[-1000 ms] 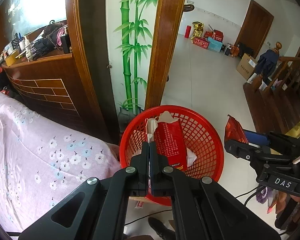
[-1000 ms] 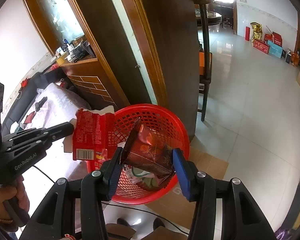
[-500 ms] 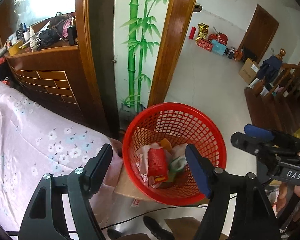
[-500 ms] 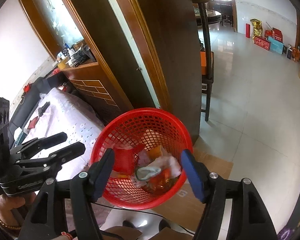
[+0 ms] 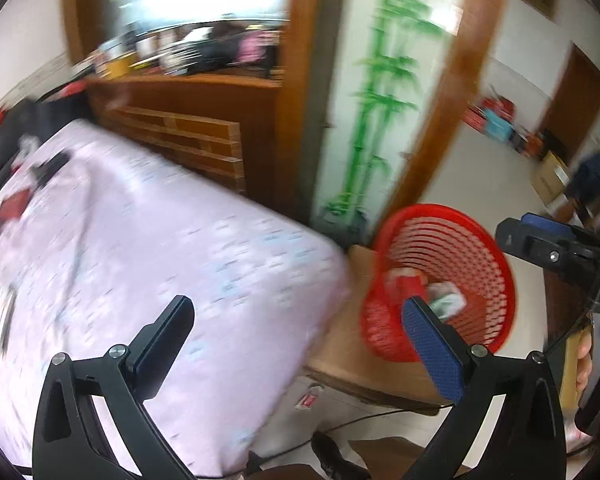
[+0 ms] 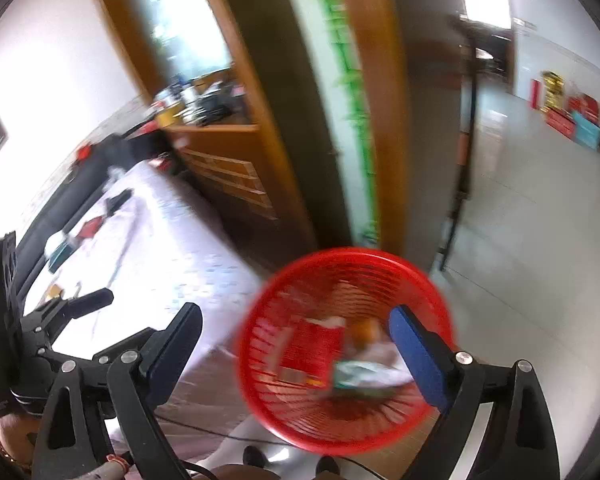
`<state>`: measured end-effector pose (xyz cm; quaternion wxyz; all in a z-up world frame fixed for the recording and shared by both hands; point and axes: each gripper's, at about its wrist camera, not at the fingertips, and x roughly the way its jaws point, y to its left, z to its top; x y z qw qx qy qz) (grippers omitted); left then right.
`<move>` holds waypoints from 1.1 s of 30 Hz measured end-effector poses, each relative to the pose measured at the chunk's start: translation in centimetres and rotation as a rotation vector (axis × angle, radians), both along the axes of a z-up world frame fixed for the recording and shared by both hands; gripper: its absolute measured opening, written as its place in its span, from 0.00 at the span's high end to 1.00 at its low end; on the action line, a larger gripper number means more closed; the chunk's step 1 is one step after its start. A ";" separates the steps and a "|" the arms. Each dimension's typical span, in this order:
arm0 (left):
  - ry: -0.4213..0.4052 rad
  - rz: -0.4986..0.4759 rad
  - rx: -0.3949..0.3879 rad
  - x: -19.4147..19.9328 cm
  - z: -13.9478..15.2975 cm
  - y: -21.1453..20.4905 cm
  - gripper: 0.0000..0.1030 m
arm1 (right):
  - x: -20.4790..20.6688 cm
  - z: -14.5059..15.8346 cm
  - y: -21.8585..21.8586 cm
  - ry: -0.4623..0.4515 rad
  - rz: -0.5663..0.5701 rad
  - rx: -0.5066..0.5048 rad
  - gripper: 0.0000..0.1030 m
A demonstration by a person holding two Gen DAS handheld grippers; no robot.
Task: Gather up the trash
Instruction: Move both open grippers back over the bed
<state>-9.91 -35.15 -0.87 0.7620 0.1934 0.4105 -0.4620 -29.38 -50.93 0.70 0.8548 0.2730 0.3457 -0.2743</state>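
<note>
both grippers empty, and more trash left on the table

so the left gripper (image 5: 296, 320) has its jaws spread wide with nothing between them, and the right gripper (image 6: 296, 332) is the same, wide apart and empty. the red basket (image 6: 380, 260) sits on a brown board (image 5: 364, 364) just beside the corner of the table, and it already holds a red packet (image 6: 312, 352) plus some crumpled white and green wrappers (image 6: 364, 372). the table has a pink flowered cloth (image 5: 160, 256) on it, and toward its far end there are a few more bits: a small red piece (image 5: 12, 210) and something dark (image 5: 52, 162). can't tell what they are exactly, everything is motion-blurred.

what could go wrong, imo:

- both views are smeared, so the rig seems to be swinging fast. lining up on a thin flat wrapper at that speed could mean the jaws close on cloth instead, and a pull would then drag the whole cloth and whatever sits on it.
- the basket looks light and the board under it sticks out past the table corner. a bump from a gripper could tip it and spill the trash back out.
- there's a cable (image 5: 364, 420) on the floor right by the person's feet, easy to snag while stepping along the table.
</note>
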 end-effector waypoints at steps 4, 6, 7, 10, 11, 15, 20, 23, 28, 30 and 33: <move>0.000 0.145 0.007 3.6 0.0 5.5 0.00 | 4.3 -0.2 1.6 -0.002 0.106 0.000 0.00; -0.012 0.204 0.012 5.1 -0.1 8.4 0.00 | 7.0 -0.5 2.8 0.001 0.175 0.003 0.00; -0.018 0.233 0.020 5.8 -0.2 9.6 0.00 | 8.1 -0.7 3.4 0.002 0.202 0.003 0.00; -0.011 0.341 0.051 8.4 -0.7 14.4 0.00 | 11.6 -1.1 5.5 0.005 0.294 0.008 0.00; -0.003 0.374 0.060 9.0 -1.0 15.7 0.00 | 12.6 -1.3 6.3 0.007 0.322 0.008 0.00; -0.001 0.521 0.108 11.6 -1.4 21.3 0.00 | 16.7 -1.7 9.5 0.012 0.427 0.016 0.00; 0.016 0.657 0.106 14.0 -1.2 27.5 0.00 | 21.0 -2.0 13.5 0.017 0.542 0.017 0.00; 0.034 0.720 0.094 15.8 -1.0 30.9 0.00 | 23.5 -2.3 15.9 0.023 0.602 0.024 0.00; 0.041 0.792 0.072 19.1 0.1 35.7 0.00 | 27.2 -2.4 19.6 0.027 0.679 0.021 0.00; 0.034 0.807 0.068 20.4 0.6 37.3 0.00 | 28.8 -2.3 21.2 0.024 0.708 0.020 0.01; 0.022 0.817 0.068 22.3 1.3 39.0 0.00 | 31.0 -2.3 23.1 0.021 0.735 0.020 0.00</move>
